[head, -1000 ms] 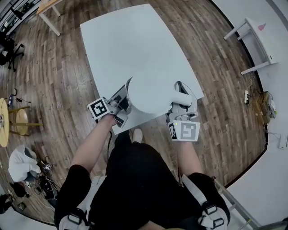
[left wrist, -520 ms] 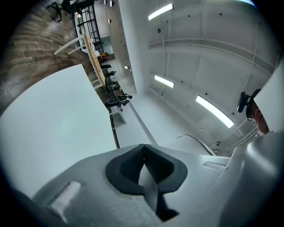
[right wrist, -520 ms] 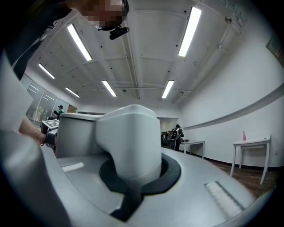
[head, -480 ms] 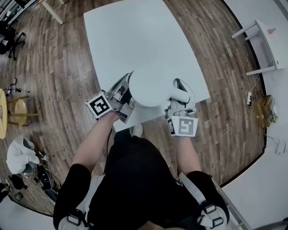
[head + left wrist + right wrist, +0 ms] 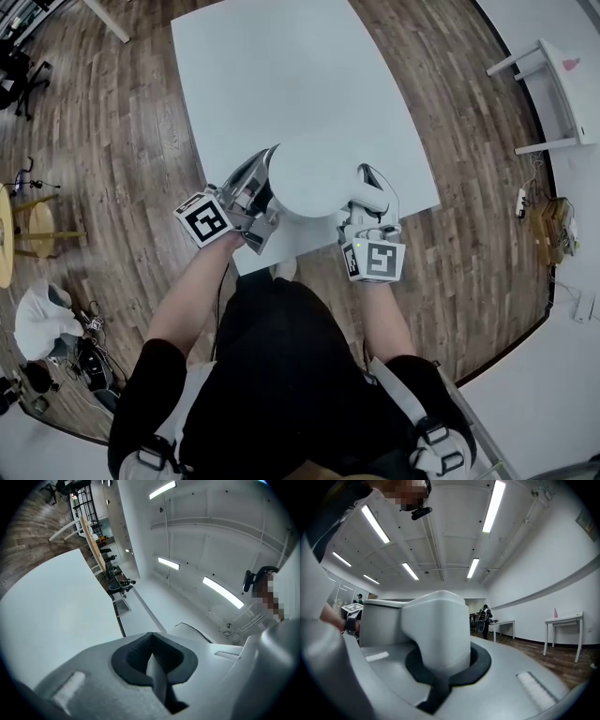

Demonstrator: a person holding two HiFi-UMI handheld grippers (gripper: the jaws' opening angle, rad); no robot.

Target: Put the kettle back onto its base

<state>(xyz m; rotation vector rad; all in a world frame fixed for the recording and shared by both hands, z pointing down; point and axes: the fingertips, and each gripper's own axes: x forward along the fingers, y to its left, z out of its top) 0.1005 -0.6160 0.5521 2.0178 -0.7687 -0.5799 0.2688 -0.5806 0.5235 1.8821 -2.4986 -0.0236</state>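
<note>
A white kettle (image 5: 314,178) shows from above at the near edge of the white table (image 5: 281,75). My right gripper (image 5: 367,211) is shut on its handle (image 5: 373,192). In the right gripper view the handle (image 5: 438,625) fills the dark notch between the pads, with the kettle's body (image 5: 382,623) to its left. My left gripper (image 5: 262,192), rolled onto its side, lies against the kettle's left flank. Its jaws (image 5: 152,665) are shut on a thin pale edge (image 5: 157,681), which looks like the rim of the kettle base. The kettle hides the rest of the base.
The kettle sits close to the table's front edge, just ahead of the person's legs. A small white side table (image 5: 553,84) stands at the far right on the wooden floor. A round stool (image 5: 28,239) is at the left.
My left gripper's jaws stood open beside the kettle and have closed. The right gripper and the kettle have come down a little.
</note>
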